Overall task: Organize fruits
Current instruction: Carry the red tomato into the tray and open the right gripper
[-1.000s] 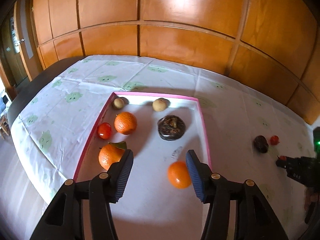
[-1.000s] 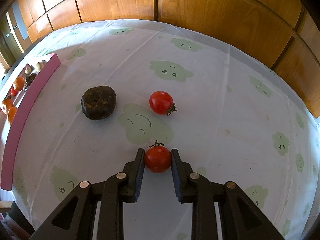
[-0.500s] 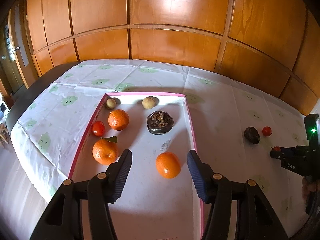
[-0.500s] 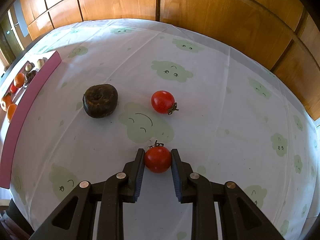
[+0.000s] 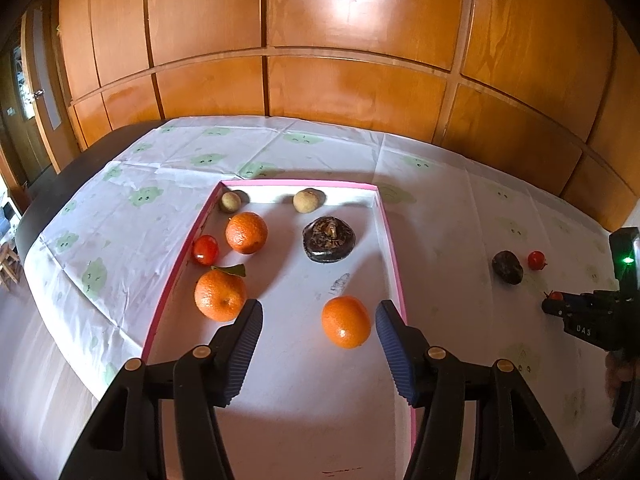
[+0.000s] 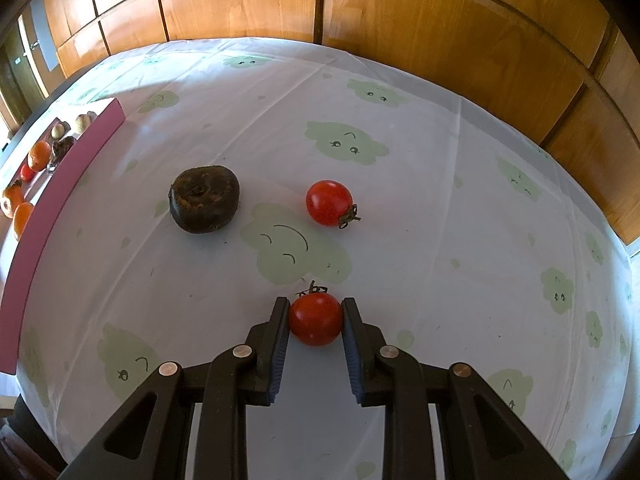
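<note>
My right gripper [image 6: 315, 306] is shut on a red cherry tomato [image 6: 316, 319] just above the tablecloth. A second tomato [image 6: 329, 203] and a dark round fruit [image 6: 204, 199] lie on the cloth ahead of it. My left gripper [image 5: 318, 314] is open and empty above the pink-rimmed tray [image 5: 390, 240]. The tray holds three oranges, the nearest one [image 5: 346, 322] between my fingers' line, a tomato [image 5: 205, 249], a dark fruit [image 5: 328, 239] and two small brown fruits [image 5: 306, 200]. The right gripper also shows in the left wrist view [image 5: 552, 305].
The table wears a white cloth with green cloud faces [image 6: 298, 248]. A wood-panelled wall [image 5: 320, 60] stands behind it. The tray's pink side [image 6: 60, 184] lies at the left of the right wrist view. The table's left edge drops off [image 5: 24, 280].
The left gripper has pulled back and risen, so the tray and its fruit look farther off. The right gripper still holds the tomato and has lifted slightly.
</note>
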`<action>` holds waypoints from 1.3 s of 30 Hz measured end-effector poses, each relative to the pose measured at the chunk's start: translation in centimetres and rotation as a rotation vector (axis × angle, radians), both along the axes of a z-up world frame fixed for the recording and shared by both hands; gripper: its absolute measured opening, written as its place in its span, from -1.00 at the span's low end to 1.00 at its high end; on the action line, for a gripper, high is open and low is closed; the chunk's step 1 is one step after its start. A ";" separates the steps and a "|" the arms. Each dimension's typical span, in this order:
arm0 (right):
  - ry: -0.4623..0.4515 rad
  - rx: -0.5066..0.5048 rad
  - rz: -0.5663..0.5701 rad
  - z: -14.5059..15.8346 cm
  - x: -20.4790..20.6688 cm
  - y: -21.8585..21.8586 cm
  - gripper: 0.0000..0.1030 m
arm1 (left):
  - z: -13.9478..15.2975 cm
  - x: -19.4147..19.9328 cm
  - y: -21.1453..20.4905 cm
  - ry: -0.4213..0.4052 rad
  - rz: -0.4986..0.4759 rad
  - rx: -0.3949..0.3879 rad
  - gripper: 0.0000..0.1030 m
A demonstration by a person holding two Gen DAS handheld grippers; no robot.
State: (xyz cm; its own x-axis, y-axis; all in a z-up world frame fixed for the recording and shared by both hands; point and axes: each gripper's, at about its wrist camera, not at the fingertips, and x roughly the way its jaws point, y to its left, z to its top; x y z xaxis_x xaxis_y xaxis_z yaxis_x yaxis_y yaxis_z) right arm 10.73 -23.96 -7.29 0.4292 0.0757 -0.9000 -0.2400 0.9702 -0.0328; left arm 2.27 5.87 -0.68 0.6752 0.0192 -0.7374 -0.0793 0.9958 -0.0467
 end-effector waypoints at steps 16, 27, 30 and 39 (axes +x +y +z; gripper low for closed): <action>-0.003 -0.026 0.006 0.0 -0.3 0.6 -0.50 | -0.5 -0.5 3.1 0.007 0.076 -0.008 0.19; 0.050 0.054 0.029 1.2 -0.9 1.8 -0.50 | -0.1 -0.3 5.4 -0.009 0.138 -0.024 0.20; 0.036 0.139 0.082 2.6 -1.7 3.8 -0.50 | -0.1 -0.3 6.2 -0.011 0.157 -0.025 0.20; -0.057 0.351 0.358 7.9 -5.1 14.0 -0.50 | -0.1 -0.5 8.0 -0.011 0.202 -0.027 0.22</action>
